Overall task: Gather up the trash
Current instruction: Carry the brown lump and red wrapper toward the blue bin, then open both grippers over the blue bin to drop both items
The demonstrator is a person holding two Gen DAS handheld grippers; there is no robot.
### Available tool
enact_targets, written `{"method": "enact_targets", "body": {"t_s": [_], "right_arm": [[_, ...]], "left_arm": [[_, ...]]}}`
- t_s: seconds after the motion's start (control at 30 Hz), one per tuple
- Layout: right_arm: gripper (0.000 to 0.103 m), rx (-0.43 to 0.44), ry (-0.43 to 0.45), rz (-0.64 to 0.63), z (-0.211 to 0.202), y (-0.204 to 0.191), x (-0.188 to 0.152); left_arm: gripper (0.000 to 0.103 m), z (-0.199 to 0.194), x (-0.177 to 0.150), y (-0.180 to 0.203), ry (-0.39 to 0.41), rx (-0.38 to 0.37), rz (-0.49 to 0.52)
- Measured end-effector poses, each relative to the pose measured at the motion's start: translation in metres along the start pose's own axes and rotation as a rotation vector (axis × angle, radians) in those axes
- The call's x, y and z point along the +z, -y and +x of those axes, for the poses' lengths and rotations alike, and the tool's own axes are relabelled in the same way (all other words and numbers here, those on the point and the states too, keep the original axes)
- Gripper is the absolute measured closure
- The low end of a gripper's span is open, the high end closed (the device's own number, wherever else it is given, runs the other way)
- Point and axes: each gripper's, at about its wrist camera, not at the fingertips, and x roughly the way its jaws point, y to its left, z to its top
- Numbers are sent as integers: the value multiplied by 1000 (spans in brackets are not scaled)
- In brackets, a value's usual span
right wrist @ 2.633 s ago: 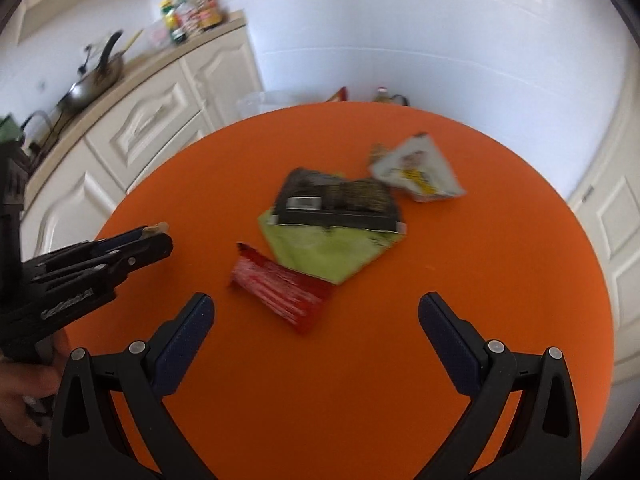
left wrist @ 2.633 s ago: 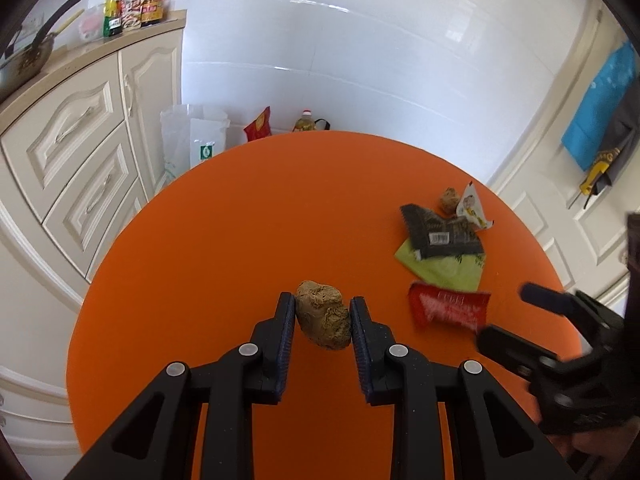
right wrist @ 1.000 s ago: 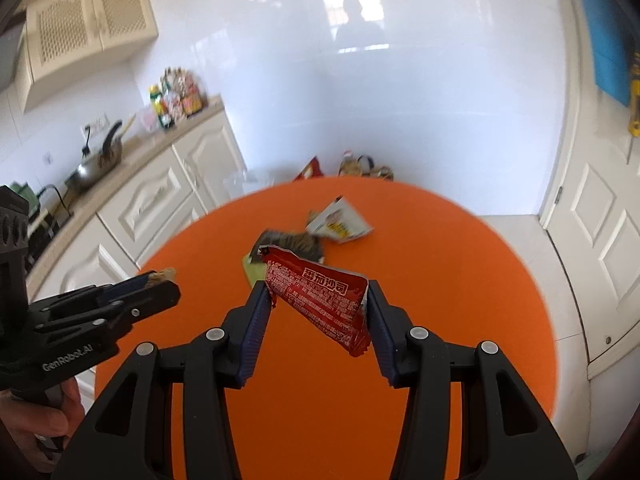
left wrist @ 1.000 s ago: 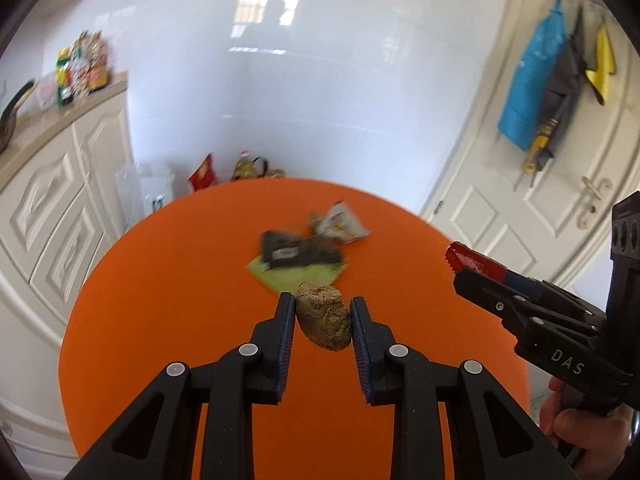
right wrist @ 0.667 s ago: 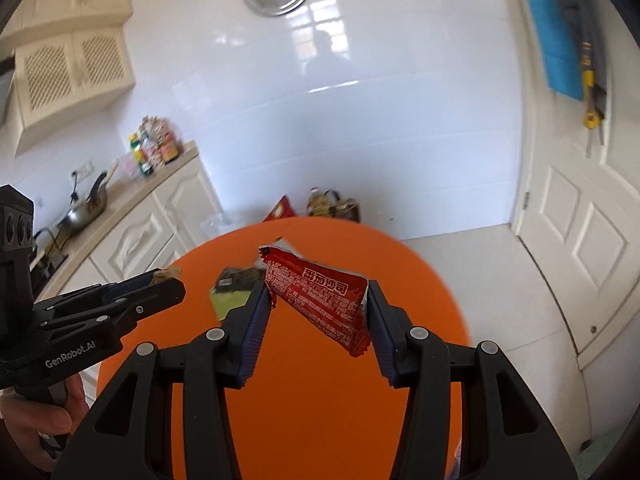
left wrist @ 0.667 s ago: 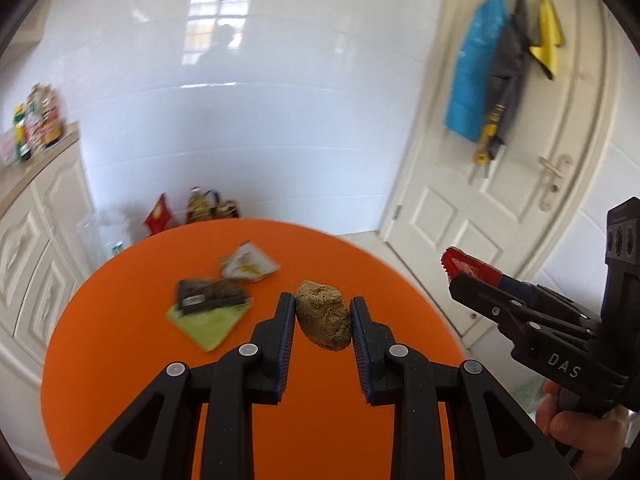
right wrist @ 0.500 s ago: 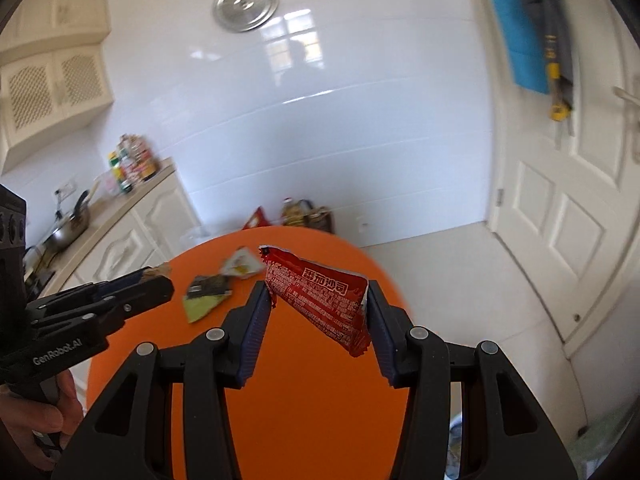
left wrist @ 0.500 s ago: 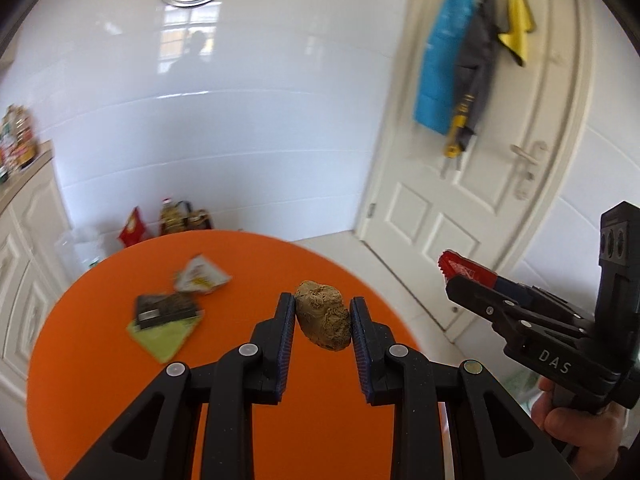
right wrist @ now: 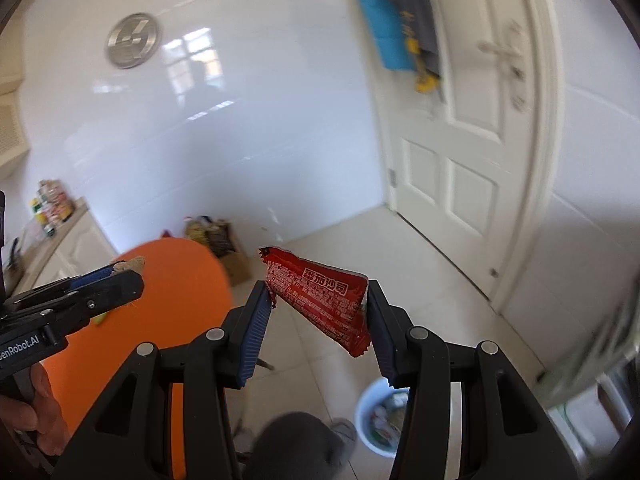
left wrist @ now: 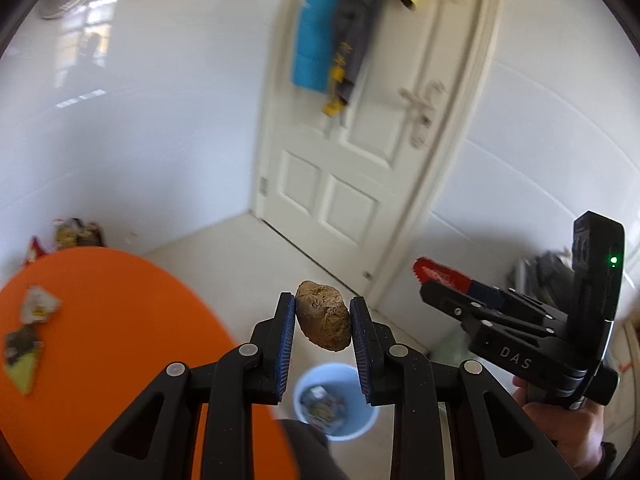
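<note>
1. Left gripper (left wrist: 322,322) pinches a brown crumpled wad (left wrist: 323,321) between both pads, held in the air above the blue bin (left wrist: 362,424).
2. Right gripper (right wrist: 320,322) clamps a red snack wrapper (right wrist: 320,298) slantwise between its pads, above and left of the bin.
3. Blue bin stands on the tiled floor, just beside the orange table (left wrist: 112,320); litter lies inside it.
4. Wrappers (left wrist: 28,336) lie on the table's far side, well apart from the bin.
5. A white door (left wrist: 360,140) stands beyond the bin.
</note>
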Motion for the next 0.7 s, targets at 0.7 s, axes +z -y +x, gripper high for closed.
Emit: {"method": "enact_targets", "body": {"t_s": [0.7], "right_arm": [[53,-107,-351,318,124,165,-112]], "left_arm": [[79,248,-12,38,-526,-104,55]]}}
